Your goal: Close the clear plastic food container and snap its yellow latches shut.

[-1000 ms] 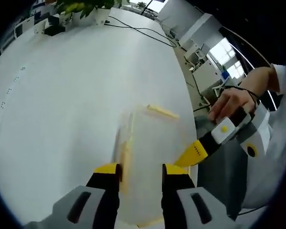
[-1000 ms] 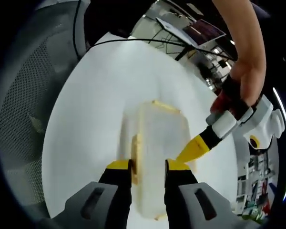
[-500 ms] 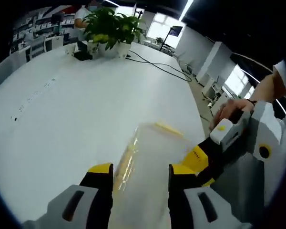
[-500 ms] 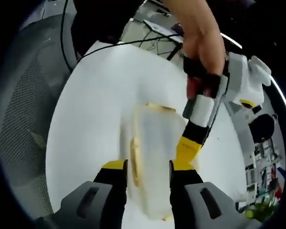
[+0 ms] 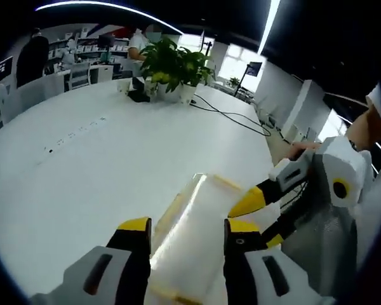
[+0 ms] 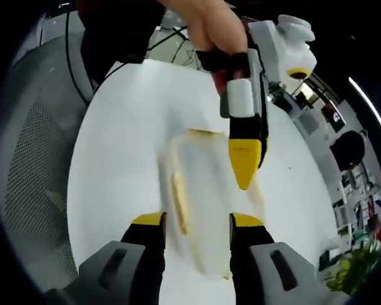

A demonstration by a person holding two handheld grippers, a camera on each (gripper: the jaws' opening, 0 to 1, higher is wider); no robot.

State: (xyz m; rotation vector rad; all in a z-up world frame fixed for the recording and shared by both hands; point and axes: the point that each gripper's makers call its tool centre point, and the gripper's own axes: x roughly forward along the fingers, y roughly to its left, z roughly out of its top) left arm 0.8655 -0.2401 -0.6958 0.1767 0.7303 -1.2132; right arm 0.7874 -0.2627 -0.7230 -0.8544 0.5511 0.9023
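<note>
Two grippers over white counter [image 5: 82,159]. Left gripper [image 5: 181,232]: jaws apart, empty, clear container [image 5: 197,235] w/ yellow latches [image 5: 167,213] lying on the counter betw. them. Right gripper [image 6: 193,222]: jaws apart, empty, astride container's near end. Potted plant [image 5: 171,63] at far side.

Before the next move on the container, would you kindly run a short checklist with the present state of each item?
1. Clear container rests flat on the white table: ok.
2. Lid down on the container: looks so, but cannot tell if it is fully seated.
3. Yellow latch on the long side snapped shut: cannot tell.
4. Right claw open, jaws either side of the container's near end: ok.
5. Left claw open over the container: ok.
6. Claws apart from each other: ok, the left claw's tips hover above the lid.
</note>
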